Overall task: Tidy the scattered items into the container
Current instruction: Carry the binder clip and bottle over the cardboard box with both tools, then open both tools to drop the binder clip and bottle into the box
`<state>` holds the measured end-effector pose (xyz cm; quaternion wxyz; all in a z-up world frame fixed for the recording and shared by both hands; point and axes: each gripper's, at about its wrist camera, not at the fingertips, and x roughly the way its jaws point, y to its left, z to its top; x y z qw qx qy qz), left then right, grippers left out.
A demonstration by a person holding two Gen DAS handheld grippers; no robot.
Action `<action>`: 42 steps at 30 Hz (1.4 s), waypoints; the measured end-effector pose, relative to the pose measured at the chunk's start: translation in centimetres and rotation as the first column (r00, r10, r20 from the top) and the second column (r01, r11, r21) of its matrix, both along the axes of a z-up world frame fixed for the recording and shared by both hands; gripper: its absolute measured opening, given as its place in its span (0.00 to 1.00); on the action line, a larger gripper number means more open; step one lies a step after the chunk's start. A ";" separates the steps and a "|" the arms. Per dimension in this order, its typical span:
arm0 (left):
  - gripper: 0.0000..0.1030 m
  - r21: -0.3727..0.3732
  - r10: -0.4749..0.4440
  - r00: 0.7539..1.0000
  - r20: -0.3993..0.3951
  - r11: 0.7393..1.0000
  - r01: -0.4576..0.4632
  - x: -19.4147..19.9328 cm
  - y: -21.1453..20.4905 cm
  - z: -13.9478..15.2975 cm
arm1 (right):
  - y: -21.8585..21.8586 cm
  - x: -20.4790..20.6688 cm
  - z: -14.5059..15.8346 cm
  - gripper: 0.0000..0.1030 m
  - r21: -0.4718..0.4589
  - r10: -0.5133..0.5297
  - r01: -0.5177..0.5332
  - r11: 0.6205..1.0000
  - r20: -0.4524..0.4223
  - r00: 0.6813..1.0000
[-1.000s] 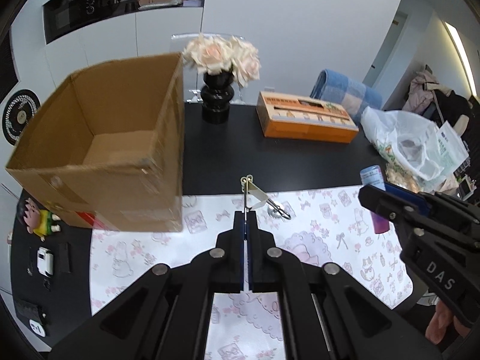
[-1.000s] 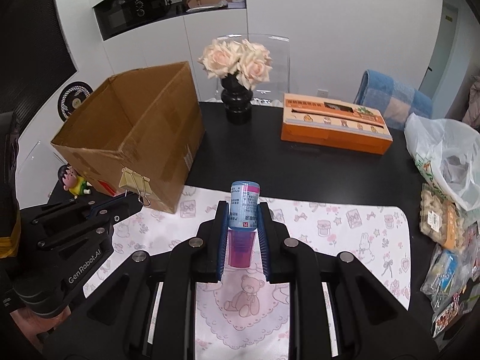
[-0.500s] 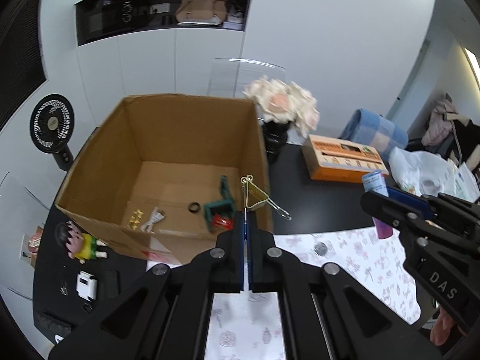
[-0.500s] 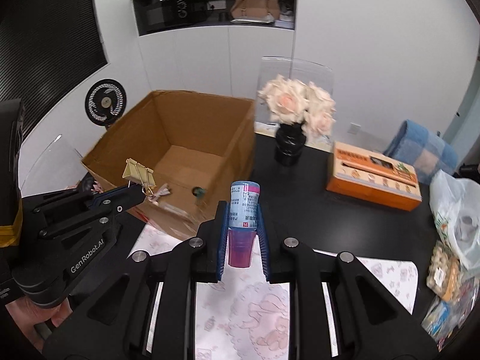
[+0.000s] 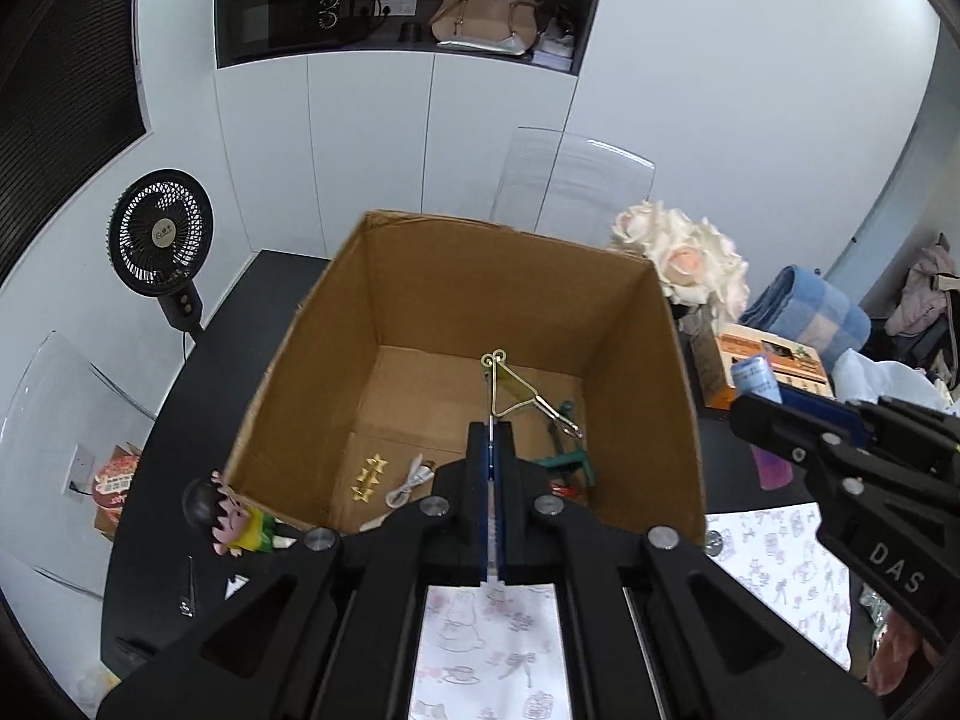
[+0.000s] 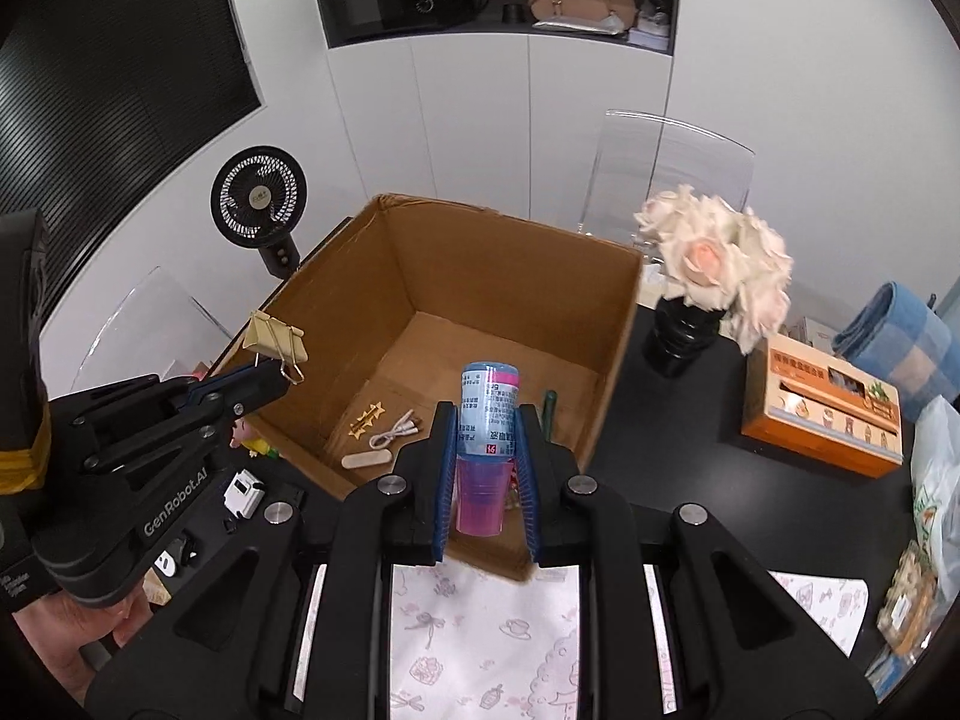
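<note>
Both grippers have risen from the patterned mat to above the open cardboard box. Left gripper, jaws pressed together on the wire handle of a gold binder clip, holds it over the box interior; right gripper pinches a blue-and-pink bottle above the near wall. Both items appear ready for release among the cable and star clips already inside.

Both wrist fisheyes above, angled down, sharing cardboard box interior
</note>
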<state>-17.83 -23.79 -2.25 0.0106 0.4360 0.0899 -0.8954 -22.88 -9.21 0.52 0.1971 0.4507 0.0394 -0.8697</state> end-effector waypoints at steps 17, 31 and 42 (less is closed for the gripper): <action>0.01 0.016 0.016 0.999 0.044 1.000 -0.017 -2.1 -2.3 -1.1 | -3.3 -3.2 -1.6 0.19 0.066 0.042 -0.045 0.997 0.046 0.998; 0.68 -0.022 0.060 0.996 0.070 0.998 -0.059 -2.7 -3.0 -1.8 | -2.0 -3.2 -2.3 0.91 0.093 -0.011 0.010 0.996 0.012 1.000; 1.00 -0.008 0.081 0.995 0.054 0.997 -0.081 -1.5 -3.4 -1.2 | 0.9 -2.9 -2.9 1.00 0.030 -0.064 0.063 0.998 0.036 0.997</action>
